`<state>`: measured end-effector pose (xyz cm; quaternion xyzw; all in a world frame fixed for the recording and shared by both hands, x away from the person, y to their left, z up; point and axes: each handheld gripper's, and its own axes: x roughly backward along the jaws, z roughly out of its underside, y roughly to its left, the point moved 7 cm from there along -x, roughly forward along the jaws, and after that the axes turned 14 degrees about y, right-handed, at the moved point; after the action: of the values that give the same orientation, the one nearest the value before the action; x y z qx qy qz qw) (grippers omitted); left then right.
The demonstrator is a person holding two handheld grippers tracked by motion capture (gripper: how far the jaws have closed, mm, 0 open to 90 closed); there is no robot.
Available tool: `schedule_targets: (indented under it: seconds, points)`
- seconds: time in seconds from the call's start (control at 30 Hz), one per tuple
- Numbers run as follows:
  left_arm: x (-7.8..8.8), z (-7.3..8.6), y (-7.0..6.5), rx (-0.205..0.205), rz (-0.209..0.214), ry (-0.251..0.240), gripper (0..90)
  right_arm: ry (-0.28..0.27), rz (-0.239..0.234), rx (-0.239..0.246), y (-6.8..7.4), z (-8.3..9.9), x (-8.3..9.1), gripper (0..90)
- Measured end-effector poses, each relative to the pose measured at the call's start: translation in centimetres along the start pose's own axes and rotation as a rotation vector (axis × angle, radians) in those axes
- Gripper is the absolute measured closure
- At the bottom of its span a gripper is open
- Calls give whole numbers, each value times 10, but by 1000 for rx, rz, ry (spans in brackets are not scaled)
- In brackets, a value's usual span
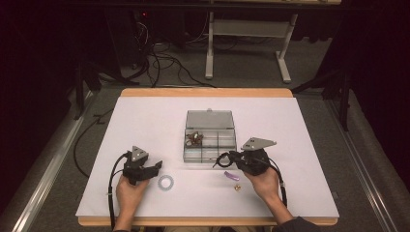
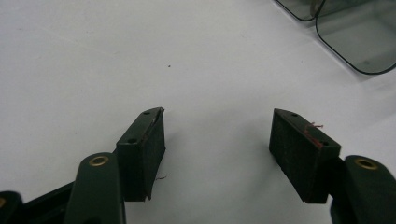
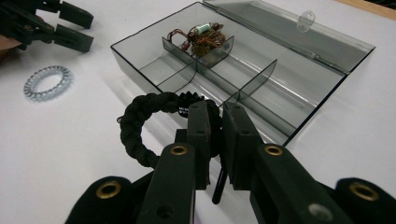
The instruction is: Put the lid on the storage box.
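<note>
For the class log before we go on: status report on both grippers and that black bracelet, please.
Right gripper shut on black braided bracelet, held just short of the open compartment box. Left gripper open, holding nothing. Nothing in the way; clear coil ring lies aside.

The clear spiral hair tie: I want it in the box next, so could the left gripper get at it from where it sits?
Probably yes. The clear spiral hair tie lies flat on bare table just beside the left gripper, whose jaws stand open with nothing between them. Nothing lies between the two.
</note>
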<state>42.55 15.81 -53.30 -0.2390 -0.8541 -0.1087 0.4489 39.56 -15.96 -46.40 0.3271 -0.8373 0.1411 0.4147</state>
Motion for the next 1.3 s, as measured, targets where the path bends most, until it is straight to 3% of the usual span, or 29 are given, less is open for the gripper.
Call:
schedule_targets:
  seconds: [0.57,0.83,1.3]
  points:
    - [0,0,0,-1,0,0,360,17,19,-27,-15,-16,-11,829]
    - [0,0,0,0,1,0,361,13,59,-28,-23,-26,-13,829]
    - [0,0,0,-3,-1,2,360,30,86,-27,-28,-44,-22,828]
